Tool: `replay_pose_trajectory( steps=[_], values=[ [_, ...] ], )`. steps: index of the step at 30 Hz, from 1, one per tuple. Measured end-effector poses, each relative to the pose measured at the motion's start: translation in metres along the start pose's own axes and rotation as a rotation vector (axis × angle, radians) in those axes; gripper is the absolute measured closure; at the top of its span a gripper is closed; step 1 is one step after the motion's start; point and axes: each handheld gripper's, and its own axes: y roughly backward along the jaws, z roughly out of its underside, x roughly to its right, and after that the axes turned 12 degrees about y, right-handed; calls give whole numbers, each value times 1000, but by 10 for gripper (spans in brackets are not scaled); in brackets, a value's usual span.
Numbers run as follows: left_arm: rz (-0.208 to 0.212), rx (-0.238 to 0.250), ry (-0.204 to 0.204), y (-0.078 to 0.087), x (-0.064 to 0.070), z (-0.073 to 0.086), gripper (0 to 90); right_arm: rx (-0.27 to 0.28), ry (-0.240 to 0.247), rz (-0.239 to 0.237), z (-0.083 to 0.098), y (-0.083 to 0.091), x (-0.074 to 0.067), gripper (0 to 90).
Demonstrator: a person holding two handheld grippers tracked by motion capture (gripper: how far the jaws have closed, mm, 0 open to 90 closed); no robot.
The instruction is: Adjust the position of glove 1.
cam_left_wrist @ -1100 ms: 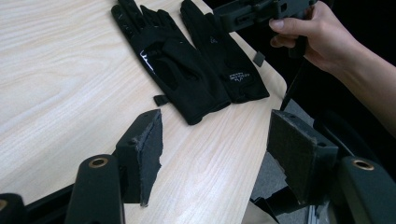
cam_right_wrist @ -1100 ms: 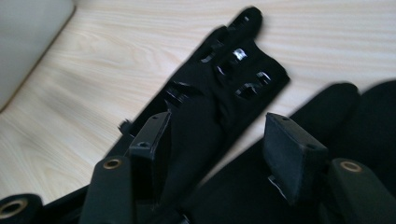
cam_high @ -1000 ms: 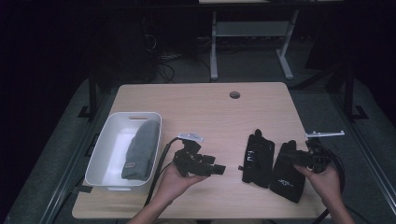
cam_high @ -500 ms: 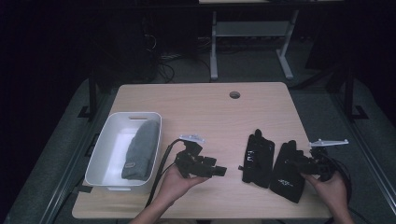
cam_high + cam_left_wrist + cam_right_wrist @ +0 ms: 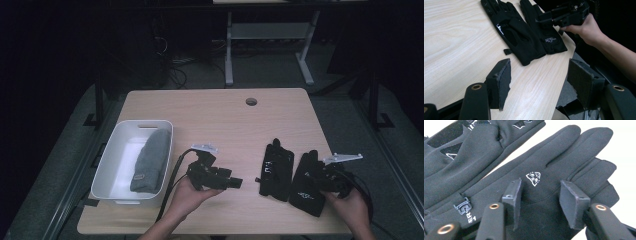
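Black fabric glove [image 5: 544, 195] lies flat at the bench's [image 5: 220, 120] right edge, beside its mate [image 5: 276, 169]. Right gripper [image 5: 540, 202], jaws just closing, straddles its back without pinching yet, likely for a pickup. Left gripper [image 5: 539, 85] waits with jaws apart, empty, beside the white bin [image 5: 112, 170].

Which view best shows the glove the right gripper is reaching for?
The right gripper view: the glove lies close up under the right gripper, fingers and white logo clear. The high view shows it small and dark at the table's near right, partly under that gripper. The left gripper view shows it farther off, beside the other glove.
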Motion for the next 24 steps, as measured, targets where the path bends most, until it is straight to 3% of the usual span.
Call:
replay_pose_trajectory(
  steps=[5, 8, 12, 24],
  values=[
    [-5, 1, -1, 1, -1, 1, 356, -5, -16, -23, 0, 1, 0, 638],
    [-7, 1, 0, 1, -2, 1, 356, 2, 0, -31, 0, 0, 0, 686],
    [-7, -1, -1, 1, -2, 1, 356, -3, -24, -56, -1, 0, 0, 746],
    [-11, 0, -2, 2, -2, 1, 355, 34, -67, -93, -2, 12, 7, 773]
  ],
)
